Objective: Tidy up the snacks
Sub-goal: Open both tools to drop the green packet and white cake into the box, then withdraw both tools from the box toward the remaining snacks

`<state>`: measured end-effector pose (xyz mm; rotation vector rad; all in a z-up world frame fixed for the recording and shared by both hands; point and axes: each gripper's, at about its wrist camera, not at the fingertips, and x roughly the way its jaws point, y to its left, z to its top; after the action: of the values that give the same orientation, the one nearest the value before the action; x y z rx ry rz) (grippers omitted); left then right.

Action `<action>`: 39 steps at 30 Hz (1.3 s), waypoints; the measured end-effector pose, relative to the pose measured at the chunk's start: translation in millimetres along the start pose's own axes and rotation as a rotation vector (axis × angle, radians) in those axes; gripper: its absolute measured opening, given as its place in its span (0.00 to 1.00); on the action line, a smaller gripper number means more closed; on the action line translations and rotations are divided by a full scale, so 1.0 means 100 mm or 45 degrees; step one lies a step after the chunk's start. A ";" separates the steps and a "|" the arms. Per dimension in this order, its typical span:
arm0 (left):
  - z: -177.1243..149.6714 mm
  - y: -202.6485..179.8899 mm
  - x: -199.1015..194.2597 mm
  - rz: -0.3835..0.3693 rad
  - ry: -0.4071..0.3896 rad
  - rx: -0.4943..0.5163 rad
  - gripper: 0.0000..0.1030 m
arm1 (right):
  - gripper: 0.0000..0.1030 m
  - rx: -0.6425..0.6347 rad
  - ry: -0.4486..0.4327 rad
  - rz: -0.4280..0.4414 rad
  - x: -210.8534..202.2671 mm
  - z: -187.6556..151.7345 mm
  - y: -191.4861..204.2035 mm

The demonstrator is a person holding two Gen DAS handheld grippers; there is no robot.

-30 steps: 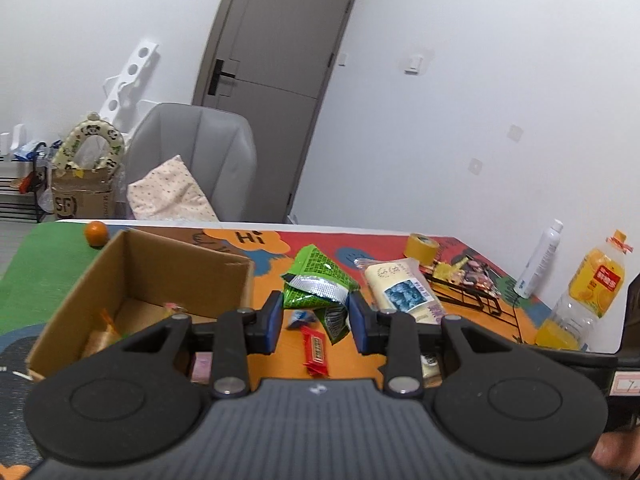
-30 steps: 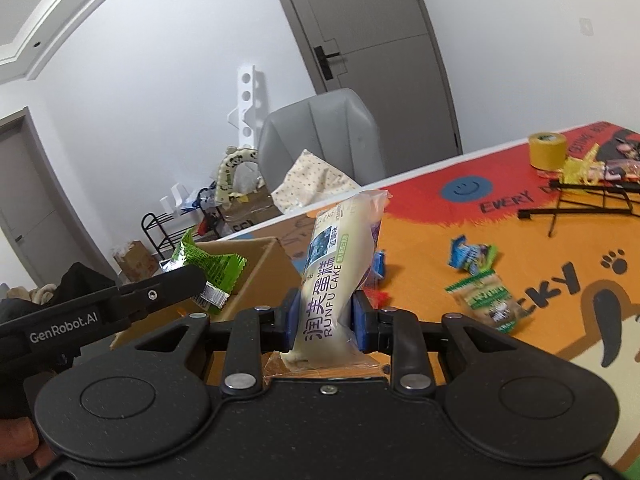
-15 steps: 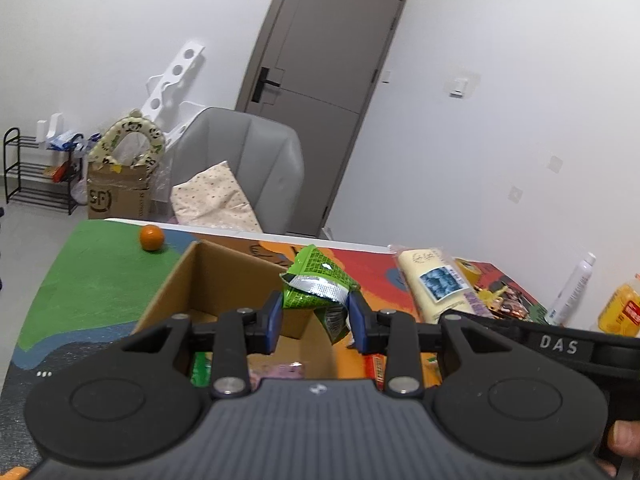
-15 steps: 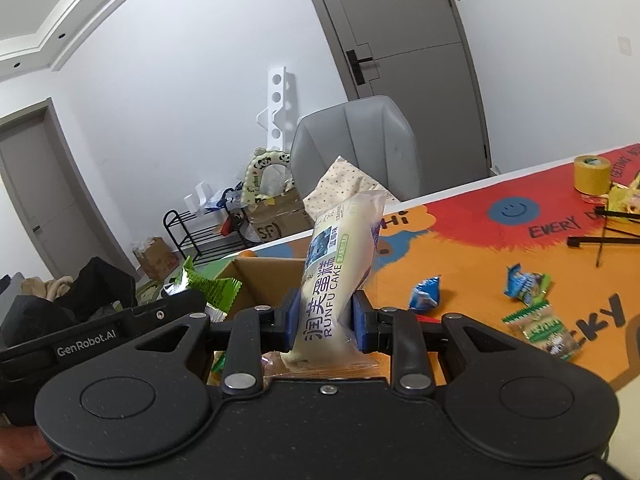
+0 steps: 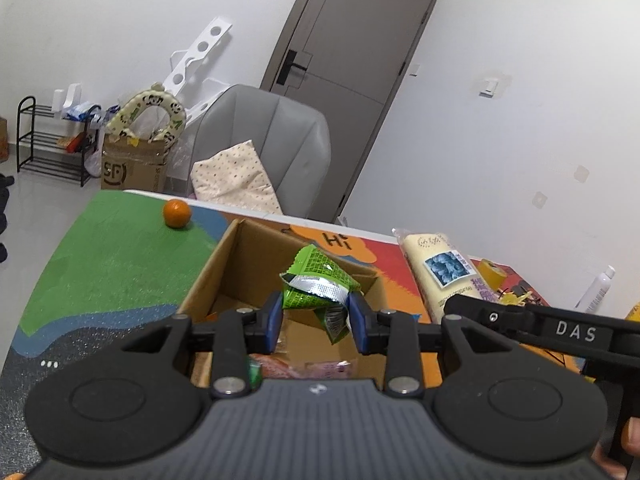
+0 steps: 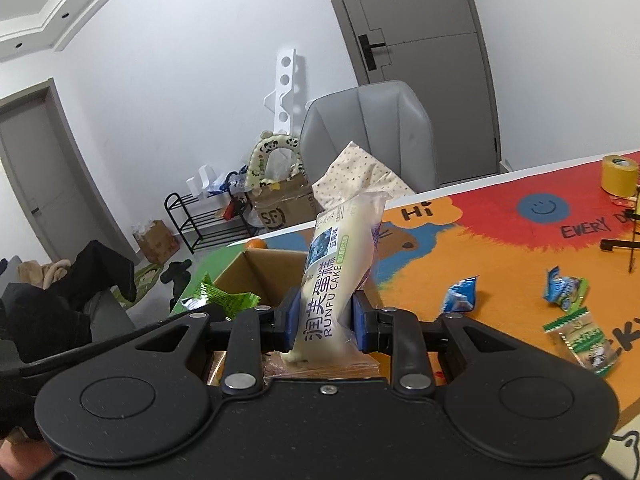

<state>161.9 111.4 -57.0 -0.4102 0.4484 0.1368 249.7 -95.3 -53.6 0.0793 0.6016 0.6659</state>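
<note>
Hanging directly above the open cardboard box, the left claw clamps a green snack packet; the right claw grips the upright cake bag beside the box's near edge.

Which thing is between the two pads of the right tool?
The white cake packet, standing upright and clamped by the right tool; the right wrist view shows it.

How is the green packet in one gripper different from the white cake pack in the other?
The green packet is crumpled foil with a silver seal; the cake pack is a smooth, pale, clear-wrapped roll. The packet is short and bunched; the cake pack is long and stands upright. The left gripper holds the packet, the right gripper the cake pack. Both are clamped above the cardboard box.
</note>
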 end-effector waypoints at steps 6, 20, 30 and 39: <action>0.02 0.12 0.06 0.043 -0.009 -0.017 0.39 | 0.25 -0.014 0.028 0.008 0.17 0.00 0.15; 0.07 0.25 -0.02 0.116 -0.017 -0.022 0.80 | 0.60 0.009 0.037 0.053 0.27 -0.03 0.20; 0.07 0.13 -0.06 0.109 0.081 0.017 0.89 | 0.85 0.046 0.071 0.056 0.08 -0.09 0.02; 0.01 -0.07 -0.13 0.089 0.112 0.047 0.92 | 0.94 0.076 0.043 0.036 -0.15 -0.12 -0.19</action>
<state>152.9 104.7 -47.5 -0.3652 0.5514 0.1783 243.9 -120.8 -61.1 0.1324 0.6540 0.6779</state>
